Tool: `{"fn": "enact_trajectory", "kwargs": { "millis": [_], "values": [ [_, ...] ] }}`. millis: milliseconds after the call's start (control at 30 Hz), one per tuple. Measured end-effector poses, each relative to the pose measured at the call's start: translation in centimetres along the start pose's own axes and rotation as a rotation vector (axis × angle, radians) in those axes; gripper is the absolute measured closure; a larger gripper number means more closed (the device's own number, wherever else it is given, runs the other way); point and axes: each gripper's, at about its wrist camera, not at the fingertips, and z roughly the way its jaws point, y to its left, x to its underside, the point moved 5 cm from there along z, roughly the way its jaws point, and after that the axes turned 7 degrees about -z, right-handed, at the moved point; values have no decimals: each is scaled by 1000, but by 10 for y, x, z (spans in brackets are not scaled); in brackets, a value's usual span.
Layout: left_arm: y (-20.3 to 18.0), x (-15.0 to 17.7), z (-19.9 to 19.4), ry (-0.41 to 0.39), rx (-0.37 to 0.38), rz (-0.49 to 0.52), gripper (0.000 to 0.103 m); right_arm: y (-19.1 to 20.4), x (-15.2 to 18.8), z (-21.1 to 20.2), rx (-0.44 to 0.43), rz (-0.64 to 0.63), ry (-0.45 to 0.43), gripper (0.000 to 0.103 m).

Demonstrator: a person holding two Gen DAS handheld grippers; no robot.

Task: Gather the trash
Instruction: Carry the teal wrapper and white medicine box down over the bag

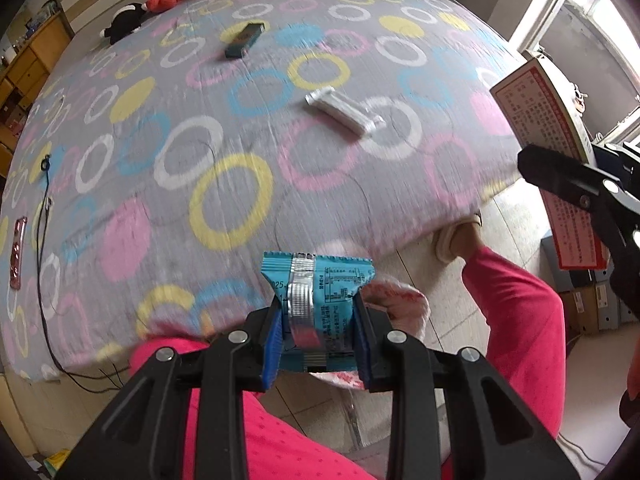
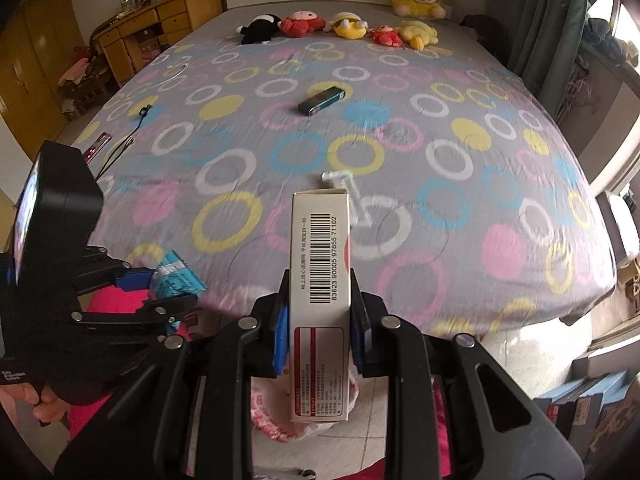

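Note:
My left gripper is shut on a blue snack wrapper with a silver seam, held over the bed's near edge; it also shows in the right wrist view. My right gripper is shut on a white carton with a barcode, which also shows at the right of the left wrist view. A white and red plastic bag hangs below both grippers. On the bed lie a white wrapper, a dark teal box and a red wrapper.
The bed has a grey cover with coloured rings. Several plush toys line its far end. A black cable runs along its left side. Wooden drawers stand at the left, boxes on the floor at the right.

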Motion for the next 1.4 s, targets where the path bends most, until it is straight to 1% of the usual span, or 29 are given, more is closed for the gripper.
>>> {"fn": "enact_trajectory", "kwargs": {
  "millis": [133, 233, 467, 600, 900, 1000, 1233, 1400],
  "values": [
    [-6, 23, 7, 23, 13, -7, 74, 10, 22, -1, -17, 14, 8, 79],
    [-12, 40, 14, 38, 27, -9, 74, 17, 36, 0, -14, 15, 16, 79],
    [-25, 67, 39, 84, 40, -7, 73, 26, 66, 13, -25, 38, 41, 79],
    [-27, 79, 60, 115, 33, -31, 73, 28, 84, 27, -41, 62, 67, 79],
    [-29, 95, 117, 208, 54, -71, 73, 28, 124, 79, -87, 138, 169, 79],
    [-32, 101, 134, 237, 50, -68, 73, 27, 134, 96, -101, 156, 206, 79],
    [-35, 116, 182, 342, 31, -55, 73, 26, 162, 149, -132, 201, 312, 79],
    [-38, 124, 207, 396, 15, -45, 73, 24, 175, 176, -151, 232, 364, 79]
  ]
}}
